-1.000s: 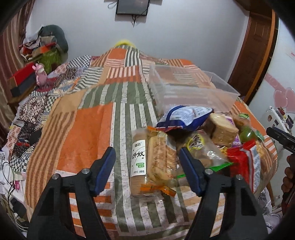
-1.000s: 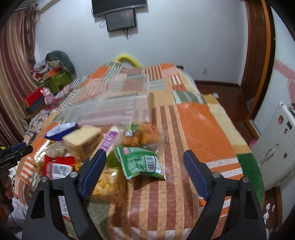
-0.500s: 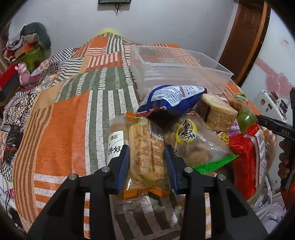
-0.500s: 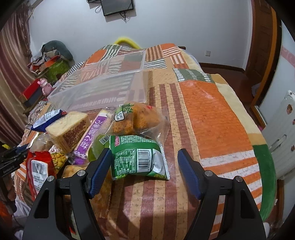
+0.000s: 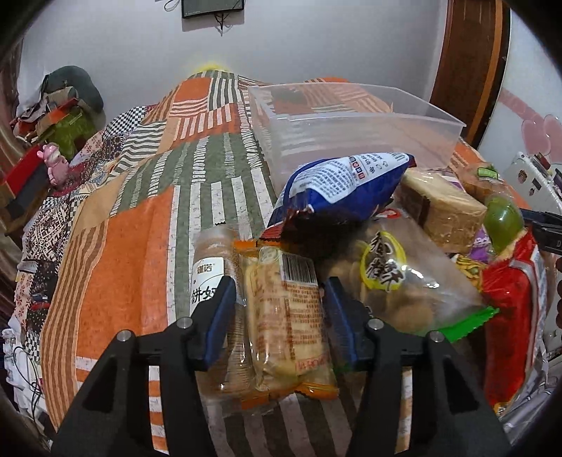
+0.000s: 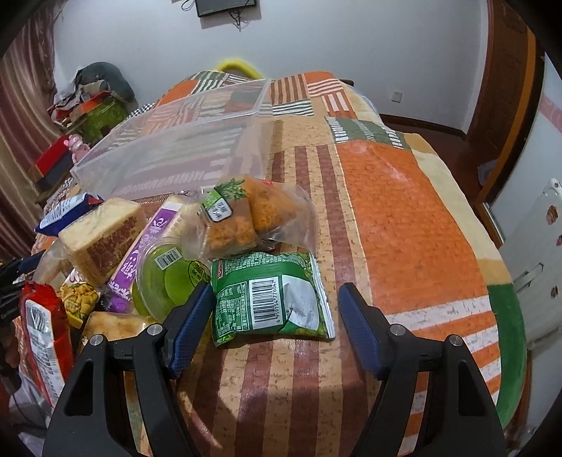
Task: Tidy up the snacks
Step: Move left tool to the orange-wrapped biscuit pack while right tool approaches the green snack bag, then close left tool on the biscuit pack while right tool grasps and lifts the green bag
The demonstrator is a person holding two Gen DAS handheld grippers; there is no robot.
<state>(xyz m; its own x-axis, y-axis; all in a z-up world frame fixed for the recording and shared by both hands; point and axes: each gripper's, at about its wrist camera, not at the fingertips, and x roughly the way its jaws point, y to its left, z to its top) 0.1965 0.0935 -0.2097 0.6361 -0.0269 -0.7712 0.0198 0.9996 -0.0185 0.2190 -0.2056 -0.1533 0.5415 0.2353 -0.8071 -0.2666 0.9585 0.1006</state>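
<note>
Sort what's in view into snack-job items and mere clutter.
Job:
clear plastic bin
green foil snack bag
orange-sealed clear biscuit pack
blue-and-white crisp bag
wrapped tan cake block

Clutter:
pink toy
wall screen

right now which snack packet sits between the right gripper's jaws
The green packet with the barcode facing up, lying flat on the striped bedspread. The other snacks are piled to its left, outside the jaws.

Dim warm indoor light, soft shadows under snack packets; strong fisheye bending, black vignette corners; focus fairly sharp.
</note>
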